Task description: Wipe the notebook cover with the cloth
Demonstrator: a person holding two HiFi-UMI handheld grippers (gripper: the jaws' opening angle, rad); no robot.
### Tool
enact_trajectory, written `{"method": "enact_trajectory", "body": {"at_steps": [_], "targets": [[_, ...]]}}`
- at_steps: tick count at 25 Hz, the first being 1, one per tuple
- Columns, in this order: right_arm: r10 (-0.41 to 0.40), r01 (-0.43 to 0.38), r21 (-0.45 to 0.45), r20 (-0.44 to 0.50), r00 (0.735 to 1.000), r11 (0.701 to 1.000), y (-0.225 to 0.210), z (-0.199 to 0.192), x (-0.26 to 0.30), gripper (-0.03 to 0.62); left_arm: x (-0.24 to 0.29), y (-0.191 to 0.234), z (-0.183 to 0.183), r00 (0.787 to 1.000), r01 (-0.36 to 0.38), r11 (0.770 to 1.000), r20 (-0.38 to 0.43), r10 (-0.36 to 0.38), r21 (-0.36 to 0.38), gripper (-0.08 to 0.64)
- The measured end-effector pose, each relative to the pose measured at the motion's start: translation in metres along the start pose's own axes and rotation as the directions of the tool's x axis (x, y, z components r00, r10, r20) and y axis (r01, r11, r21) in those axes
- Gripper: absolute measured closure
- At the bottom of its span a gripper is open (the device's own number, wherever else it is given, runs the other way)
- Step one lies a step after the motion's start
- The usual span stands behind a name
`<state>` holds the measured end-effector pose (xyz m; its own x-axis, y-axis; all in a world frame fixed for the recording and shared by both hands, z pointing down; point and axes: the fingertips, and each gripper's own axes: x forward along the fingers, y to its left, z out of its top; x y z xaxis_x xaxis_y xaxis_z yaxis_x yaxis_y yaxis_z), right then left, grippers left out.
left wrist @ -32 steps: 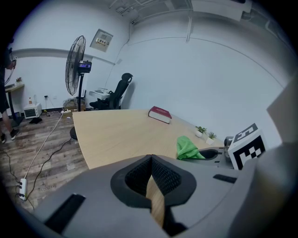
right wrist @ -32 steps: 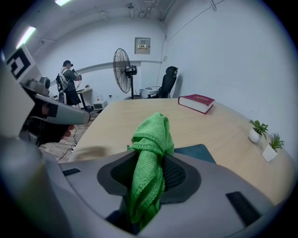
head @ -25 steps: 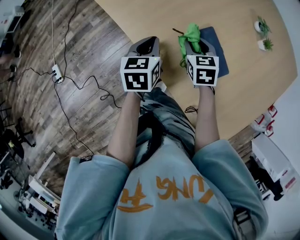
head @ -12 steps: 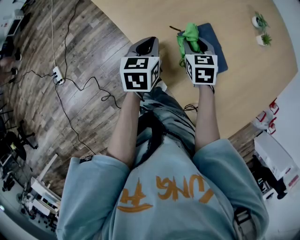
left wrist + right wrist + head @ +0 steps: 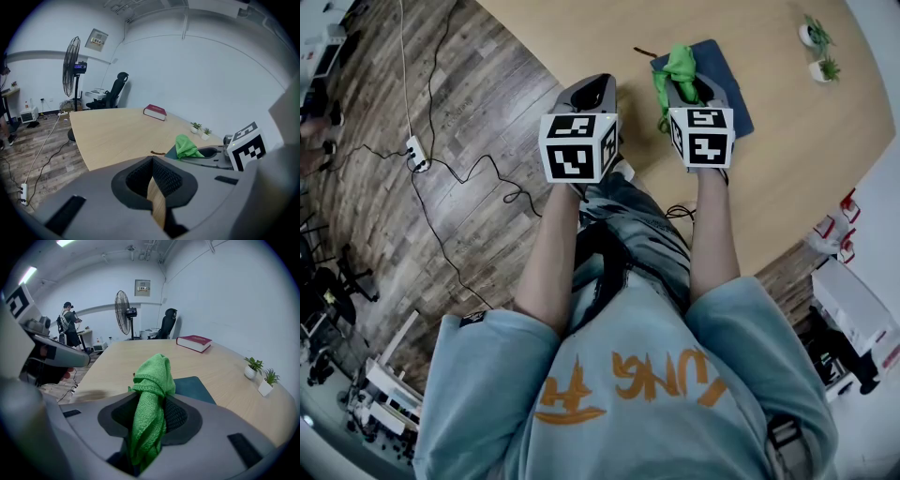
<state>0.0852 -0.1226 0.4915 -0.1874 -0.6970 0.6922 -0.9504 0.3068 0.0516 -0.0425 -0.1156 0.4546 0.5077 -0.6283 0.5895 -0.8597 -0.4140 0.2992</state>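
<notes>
Covering part of the blue notebook (image 5: 727,75) in the head view, the right gripper (image 5: 690,86) has its jaws clamped on the green cloth (image 5: 677,64), which is bunched above the cover at 1 o'clock. The left gripper (image 5: 594,86), jaws together and empty, hangs by the table (image 5: 572,33) edge at 12 o'clock. Bare tabletop lies beyond the notebook.

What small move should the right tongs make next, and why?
Probably lower the right tongs forward until the cloth touches the notebook cover. The green cloth is already clamped in them, and the dark blue notebook lies flat on the table just ahead, with the cloth apparently held above it. The left tongs are shut and empty, off to the side.
</notes>
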Motion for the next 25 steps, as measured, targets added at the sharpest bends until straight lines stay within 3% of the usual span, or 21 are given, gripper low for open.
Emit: {"method": "enact_trajectory", "body": {"at_steps": [25], "targets": [[-0.019, 0.018, 0.035, 0.006, 1.0, 0.999, -0.008, -0.022, -0.024, 0.465, -0.002, -0.029, -0.014, 0.999, 0.047, 0.998, -0.021, -0.046, 0.039, 0.546]]}}
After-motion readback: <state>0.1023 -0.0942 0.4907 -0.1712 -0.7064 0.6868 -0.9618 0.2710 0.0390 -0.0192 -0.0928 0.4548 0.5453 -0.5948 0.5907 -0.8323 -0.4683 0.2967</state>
